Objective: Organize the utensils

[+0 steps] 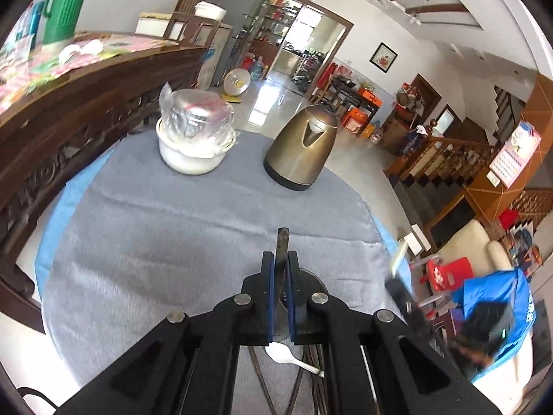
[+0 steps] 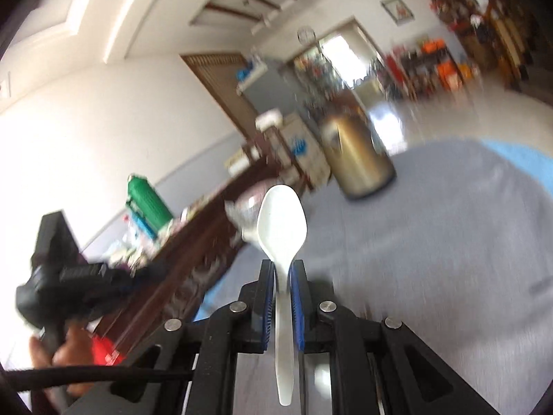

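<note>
My left gripper (image 1: 280,255) is shut on a dark, flat metal utensil handle (image 1: 281,237) that sticks up past the blue pads, above the grey tablecloth (image 1: 172,242). Beneath it a white plastic spoon (image 1: 288,354) lies on the cloth among thin metal utensils that the arms mostly hide. My right gripper (image 2: 282,263) is shut on another white plastic spoon (image 2: 281,221), bowl forward and handle running back between the jaws. In the left wrist view that gripper is a blur at the right edge (image 1: 402,292). The left gripper (image 2: 69,276) and a hand (image 2: 65,356) show at the left of the right wrist view.
A bronze electric kettle (image 1: 300,148) and a white bowl with plastic-wrapped items (image 1: 193,138) stand at the far side of the round table. A dark carved wooden cabinet (image 1: 69,121) with a green thermos (image 1: 65,3) runs along the left. Stairs and chairs lie beyond the right edge.
</note>
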Tool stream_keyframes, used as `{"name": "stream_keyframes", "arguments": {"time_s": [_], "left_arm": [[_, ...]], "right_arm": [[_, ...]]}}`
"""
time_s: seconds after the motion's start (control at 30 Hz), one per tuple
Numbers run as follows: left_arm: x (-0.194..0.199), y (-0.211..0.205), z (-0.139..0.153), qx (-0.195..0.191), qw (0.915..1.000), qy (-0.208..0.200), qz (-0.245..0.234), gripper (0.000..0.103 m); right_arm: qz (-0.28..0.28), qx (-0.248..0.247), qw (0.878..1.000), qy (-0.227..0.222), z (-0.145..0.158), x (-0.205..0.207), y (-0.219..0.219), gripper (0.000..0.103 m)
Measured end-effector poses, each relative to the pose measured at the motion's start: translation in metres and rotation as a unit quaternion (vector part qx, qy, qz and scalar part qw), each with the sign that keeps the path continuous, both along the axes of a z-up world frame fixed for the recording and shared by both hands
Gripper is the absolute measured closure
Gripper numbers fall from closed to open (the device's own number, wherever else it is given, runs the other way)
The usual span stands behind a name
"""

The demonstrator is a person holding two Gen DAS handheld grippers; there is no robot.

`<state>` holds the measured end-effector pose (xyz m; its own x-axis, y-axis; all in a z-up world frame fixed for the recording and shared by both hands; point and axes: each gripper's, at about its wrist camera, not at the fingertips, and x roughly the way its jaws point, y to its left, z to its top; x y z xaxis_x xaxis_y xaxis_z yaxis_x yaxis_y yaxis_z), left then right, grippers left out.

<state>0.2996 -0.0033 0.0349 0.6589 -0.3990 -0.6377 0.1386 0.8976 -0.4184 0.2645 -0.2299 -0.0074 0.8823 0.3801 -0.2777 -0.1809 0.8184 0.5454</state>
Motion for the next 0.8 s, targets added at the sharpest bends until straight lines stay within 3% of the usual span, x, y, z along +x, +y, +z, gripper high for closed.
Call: {"name": "stream_keyframes", "arguments": {"time_s": [0.17,0.37,0.57,0.8], "left_arm": [[-0.002,-0.001,0.011,0.006,0.9999,-0.01,-0.008,0.097],[-0.01,0.004,0.028,0.011,0.9996,-0.023,-0.01,0.097],[-0.019,0.008,0.053,0.028,0.9979,-0.059,0.0,0.097],[-0.017,0.005,0.072,0.032,0.9955,-0.088,0.015,0.097]], "right_arm": [[-0.029,-0.002,0.999,-0.02,0.005,0.034,0.016,0.092],[-0.046,-0.059,0.997,-0.01,-0.014,0.061,0.043,0.092],[-0.052,-0.084,0.995,0.008,-0.04,0.062,0.042,0.092],[-0.041,-0.096,0.994,0.009,-0.048,0.051,0.039,0.092]]}}
